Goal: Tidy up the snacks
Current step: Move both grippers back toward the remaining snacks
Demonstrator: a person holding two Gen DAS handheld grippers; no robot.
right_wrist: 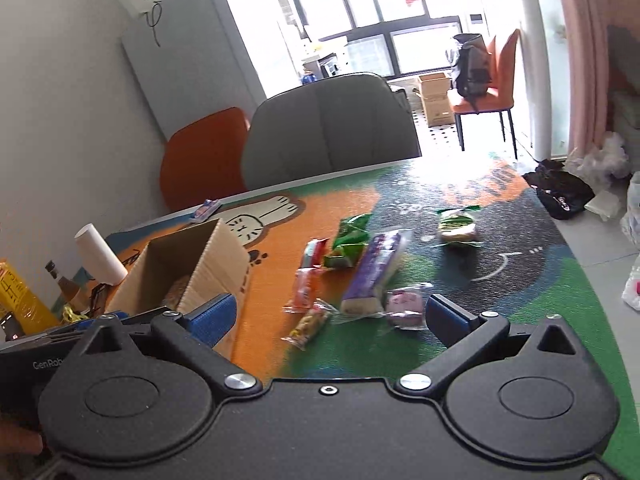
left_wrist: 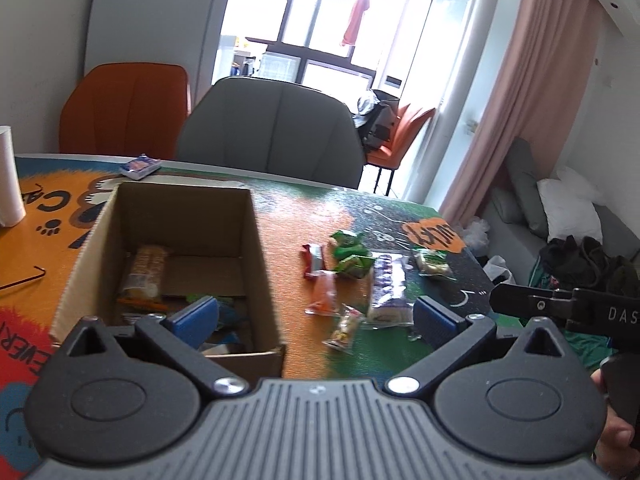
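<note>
Your left gripper (left_wrist: 316, 316) has its jaws spread as wide as they go, with nothing between the blue pads (left_wrist: 198, 312). Its left finger hangs over the near end of the open cardboard box (left_wrist: 96, 240); its right finger sits over the green part of the patterned table mat (left_wrist: 400, 360). Inside the box, ahead of the left finger, a pale biscuit pack (left_wrist: 146, 272) leans against the left wall, and some other wrappers lie at the bottom, too hidden to name.

Between and just ahead of the fingers lie the loose snacks: a small clear packet (left_wrist: 344, 328) closest, an orange packet (left_wrist: 324, 292) beyond it, a long purple pack (left_wrist: 386, 290) near the right finger, then a red-and-white bar (left_wrist: 314, 260), two green packets (left_wrist: 350, 254) and a green-and-white one (left_wrist: 432, 262) further out to the right. A blue-and-white pack (left_wrist: 140, 166) lies past the box's far edge.

Your right gripper (right_wrist: 328, 316) is likewise wide open and holds nothing. A pink packet (right_wrist: 406, 306) lies just inside its right finger, touching the near end of the purple pack (right_wrist: 372, 270). The box (right_wrist: 224, 264) stands by its left finger. A white roll (right_wrist: 100, 256) stands left of the box.
</note>
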